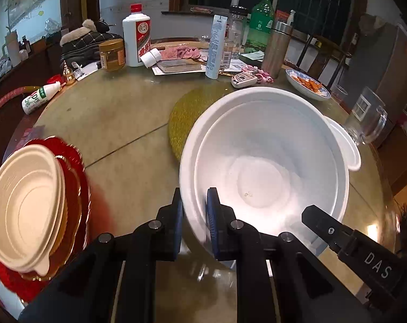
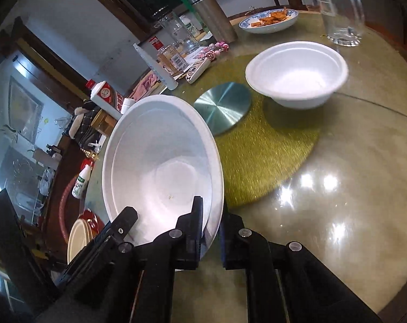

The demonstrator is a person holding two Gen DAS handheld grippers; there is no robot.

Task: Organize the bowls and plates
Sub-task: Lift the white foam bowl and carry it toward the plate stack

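Both the left gripper (image 1: 194,212) and the right gripper (image 2: 211,223) pinch opposite rims of the big white bowl (image 1: 262,172), so it stays balanced for carrying

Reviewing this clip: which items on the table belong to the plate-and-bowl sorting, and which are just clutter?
Job:
- large white bowl, rim clamped by left gripper and right gripper
- small white bowl
- beige plate on red plates

Clutter:
- glass mug
- white liquor bottle
- green bottle
- dish of food
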